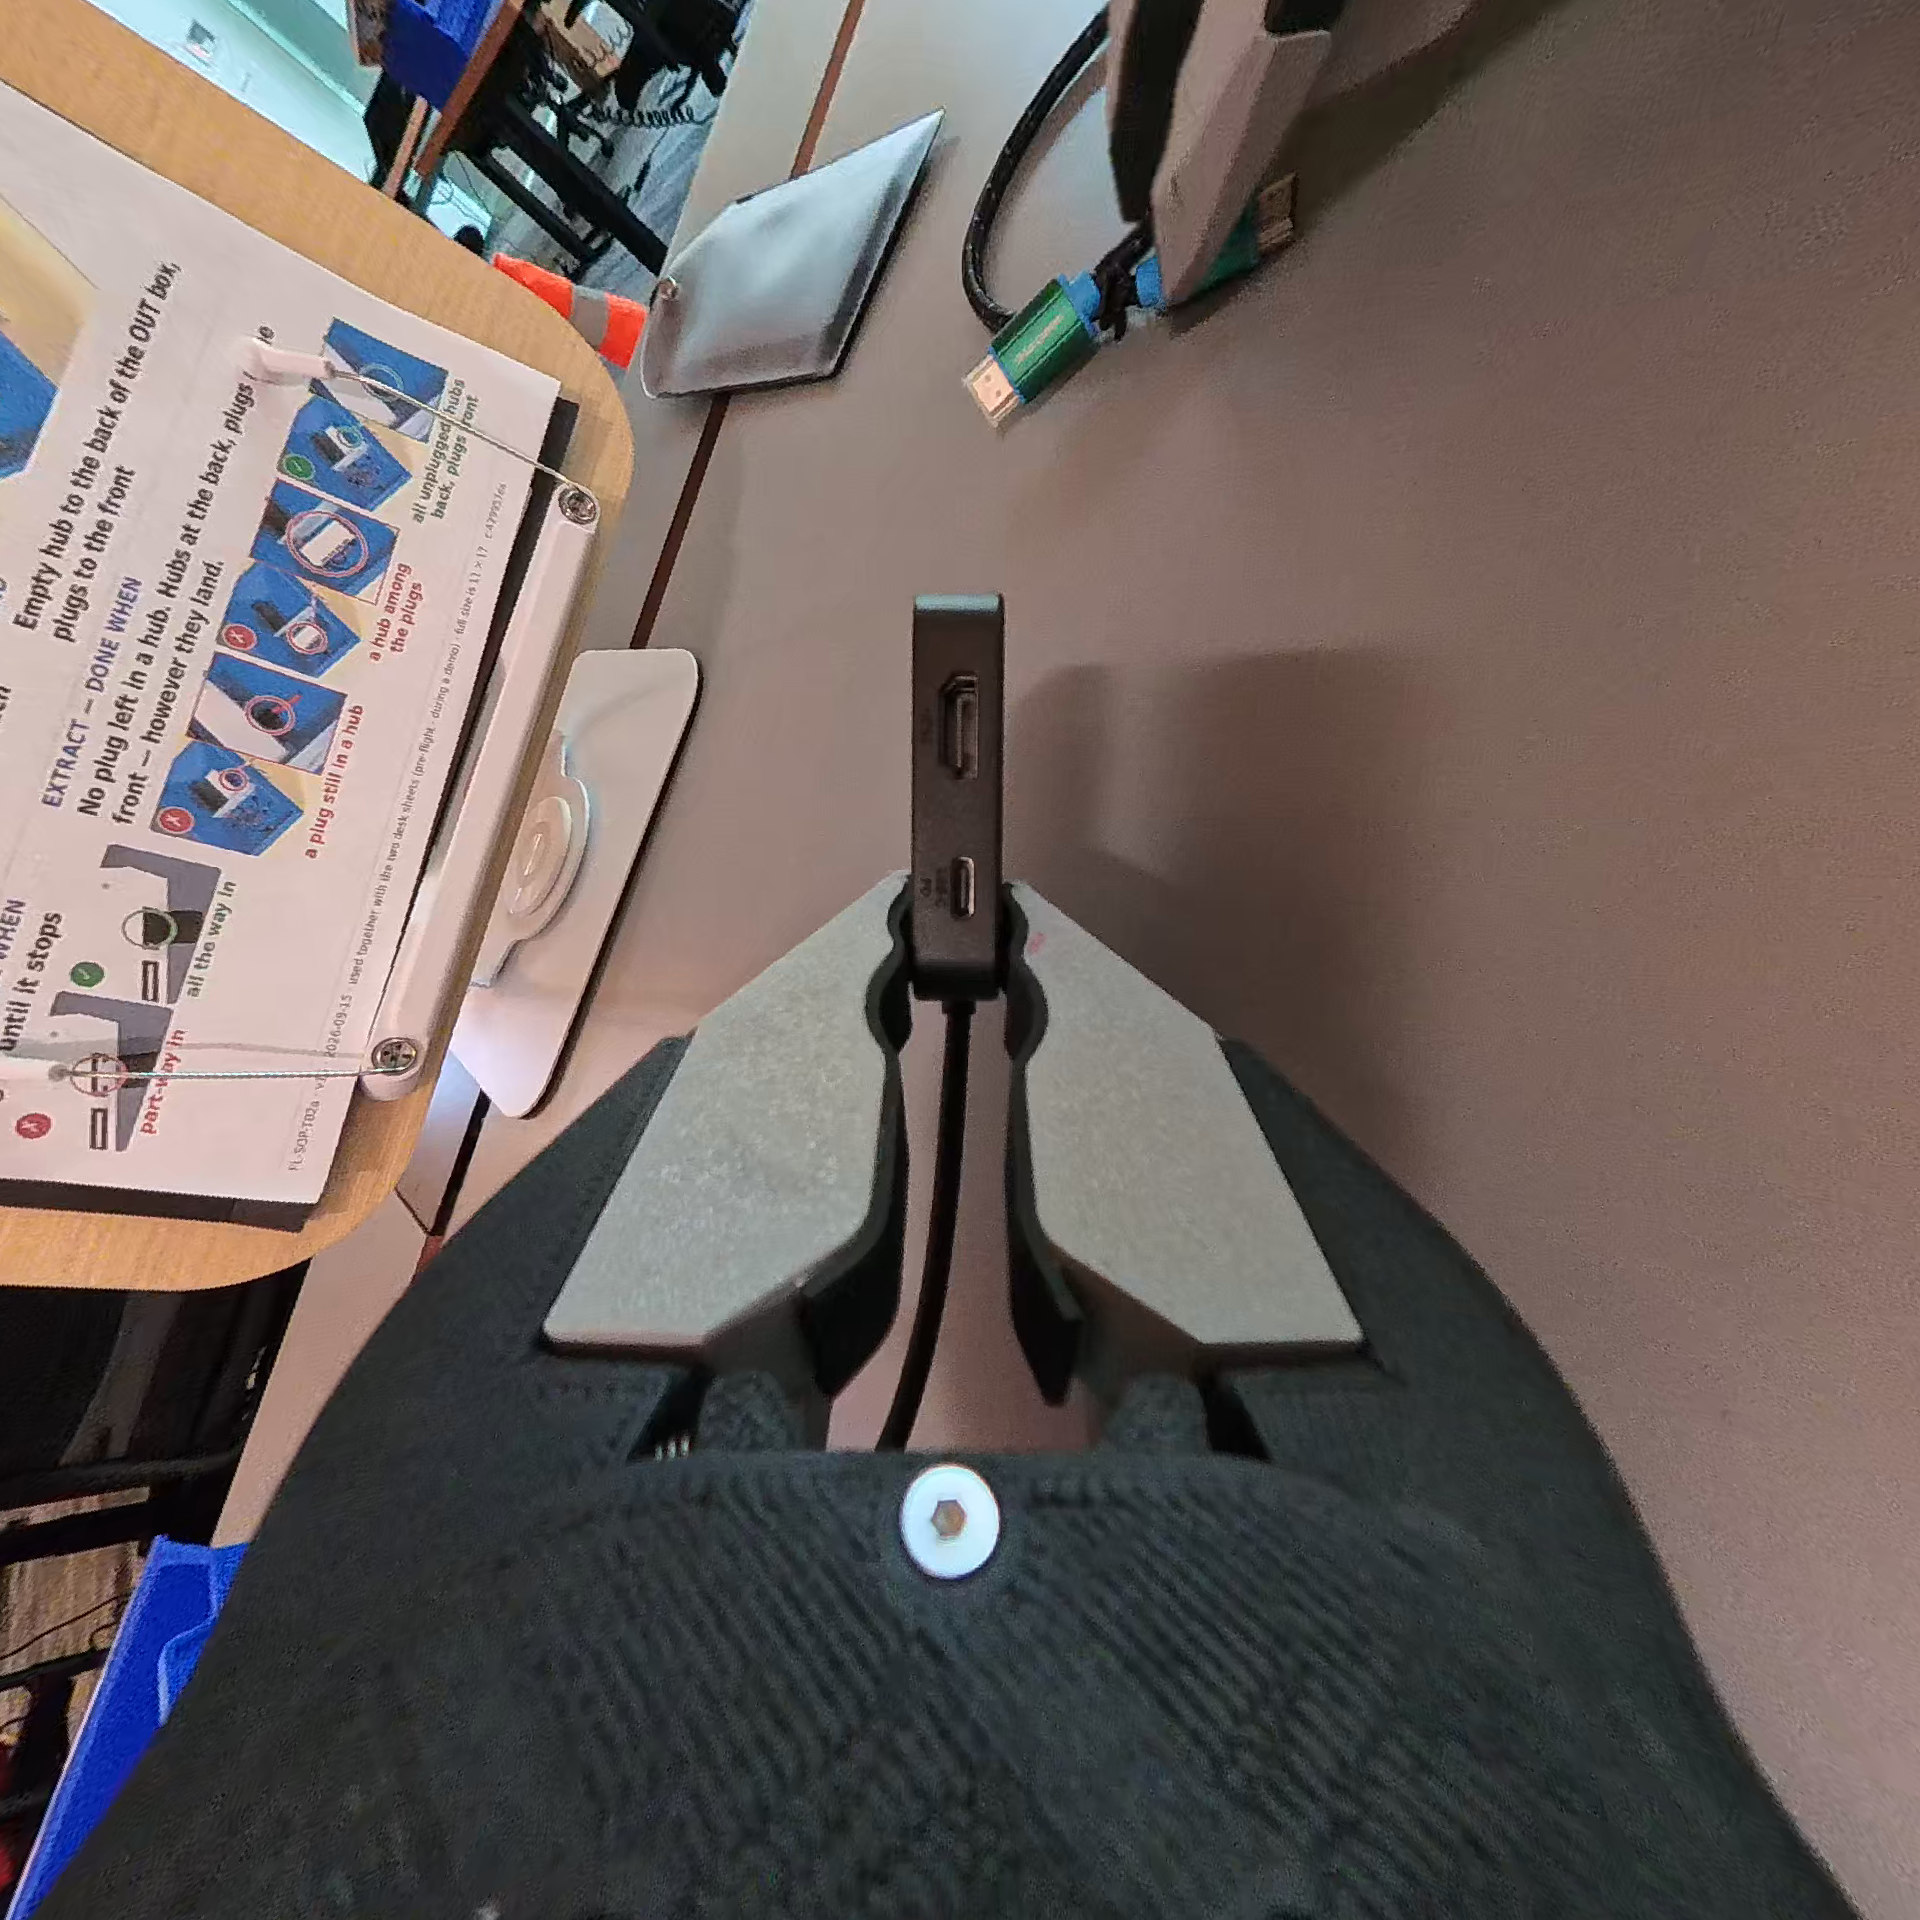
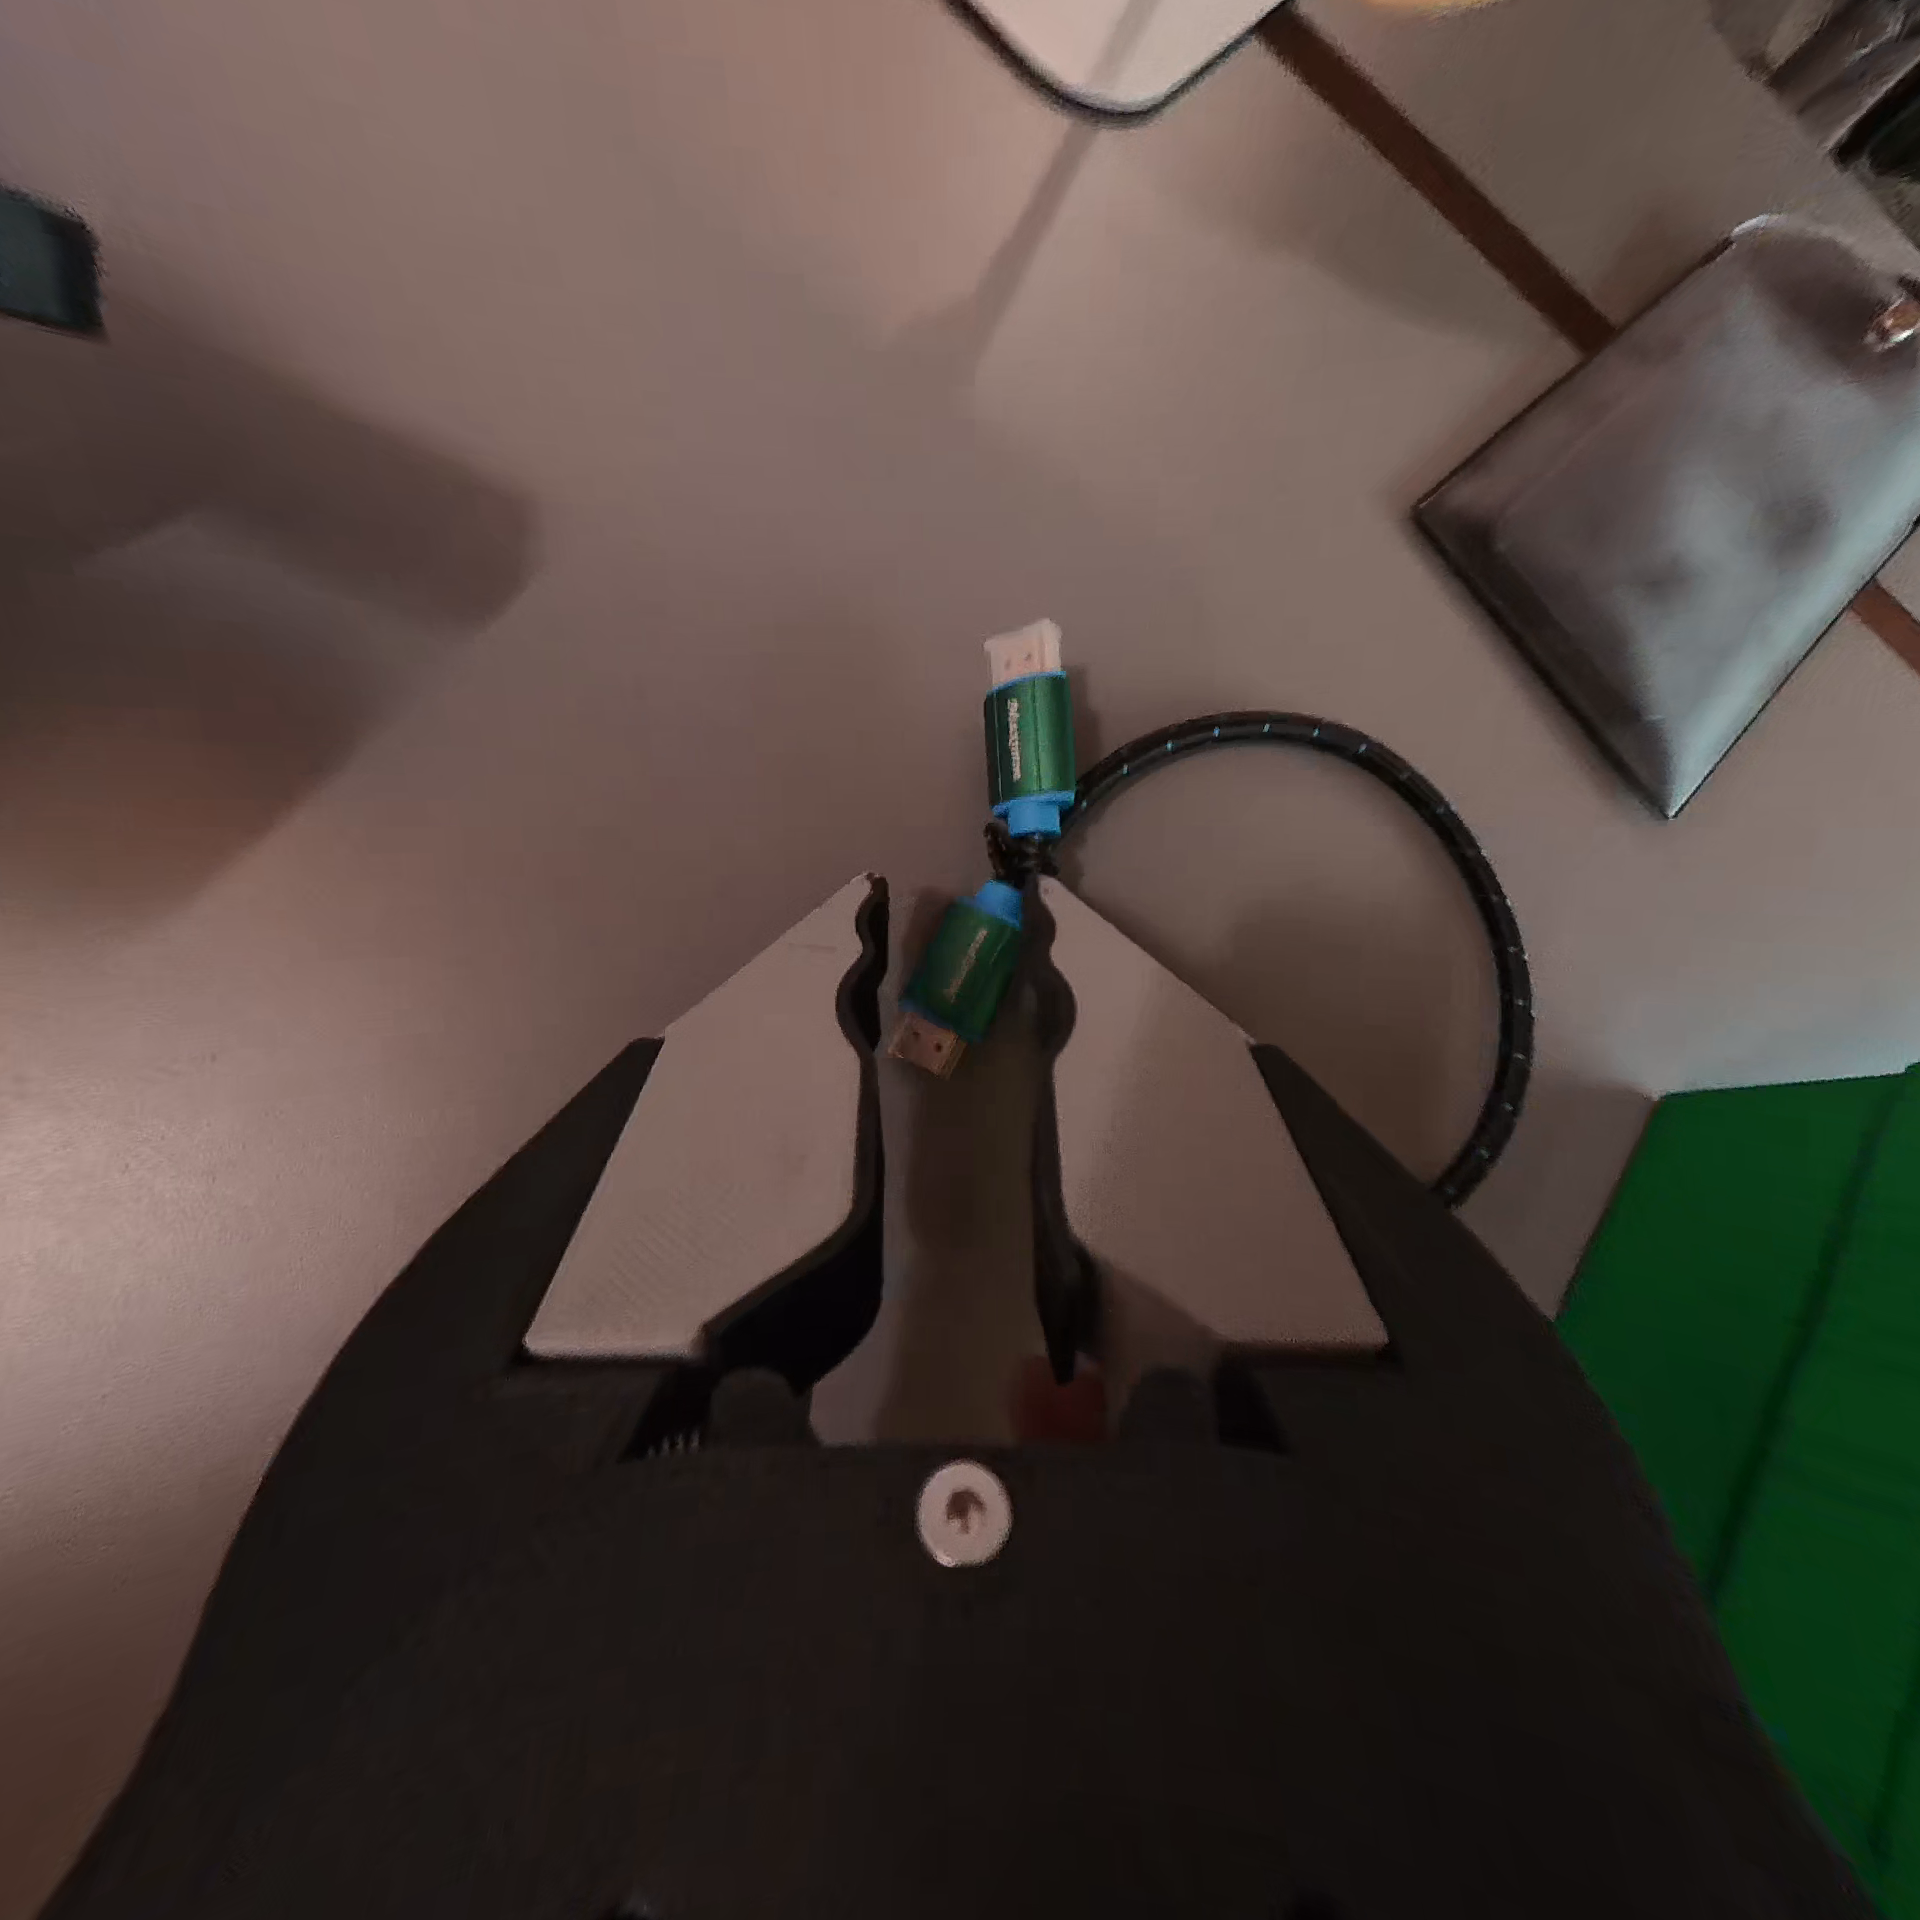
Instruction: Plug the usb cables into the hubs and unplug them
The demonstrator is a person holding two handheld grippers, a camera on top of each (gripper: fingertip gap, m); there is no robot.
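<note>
Green plug (image 2: 961, 975) between right claw (image 2: 961, 914) fingers

1. Hub (image 1: 958, 769): matt black, with a black lead.
2. Left gripper (image 1: 956, 935): grey fingers, black textured body.
3. Right gripper (image 2: 961, 940): pale grey fingers, black body.
4. Cable (image 2: 1455, 883): black braid flecked with blue.
5. Near plug (image 2: 961, 977): green shell, blue collars, gold tip.
6. Far plug (image 2: 1027, 732): green shell, blue collar, pale metal tip.
7. Table (image 1: 1455, 727): plain grey-beige.
8. Pouch (image 1: 779, 270): silver.
9. Bin (image 2: 1766, 1403): bright green.
10. Board (image 1: 561, 644): light wood.
</note>
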